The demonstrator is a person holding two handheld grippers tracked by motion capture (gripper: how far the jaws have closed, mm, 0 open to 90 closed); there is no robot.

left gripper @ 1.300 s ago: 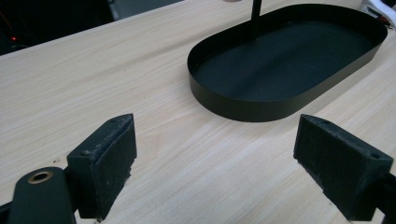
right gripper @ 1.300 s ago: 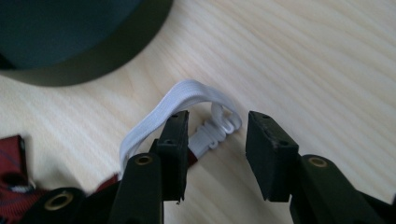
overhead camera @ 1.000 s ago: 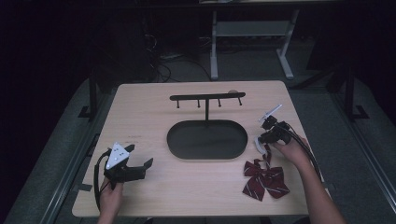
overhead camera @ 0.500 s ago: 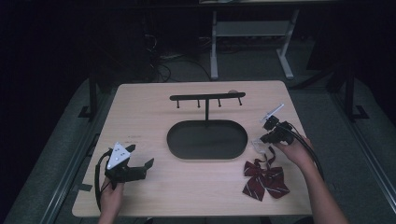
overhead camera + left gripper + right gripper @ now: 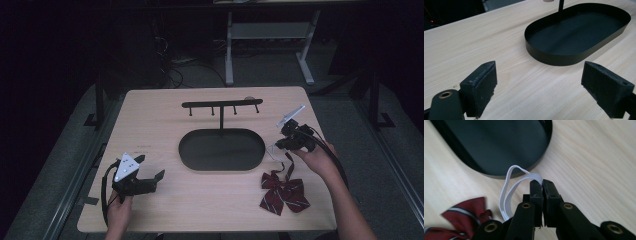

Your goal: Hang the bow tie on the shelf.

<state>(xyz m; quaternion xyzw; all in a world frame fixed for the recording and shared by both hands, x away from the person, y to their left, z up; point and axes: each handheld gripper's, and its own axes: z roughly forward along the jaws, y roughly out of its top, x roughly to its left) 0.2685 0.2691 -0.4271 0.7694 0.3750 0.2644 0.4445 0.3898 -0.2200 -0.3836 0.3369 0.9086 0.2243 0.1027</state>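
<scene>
Left claw (image 5: pixel 150 176) rests low with jaws spread wide; right claw (image 5: pixel 278 145) clamped shut, raised

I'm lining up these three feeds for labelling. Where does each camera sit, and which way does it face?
High view: fixed above the person's side, looking forward and down on the table; both forearms enter from the bottom, left claw and right claw.
Left gripper view: rides the left claw, jaws apart, facing the black oval tray.
Right gripper view: rides the right claw, shut on the white elastic loop of the red striped bow tie.
Shared: all three show the tray.
</scene>
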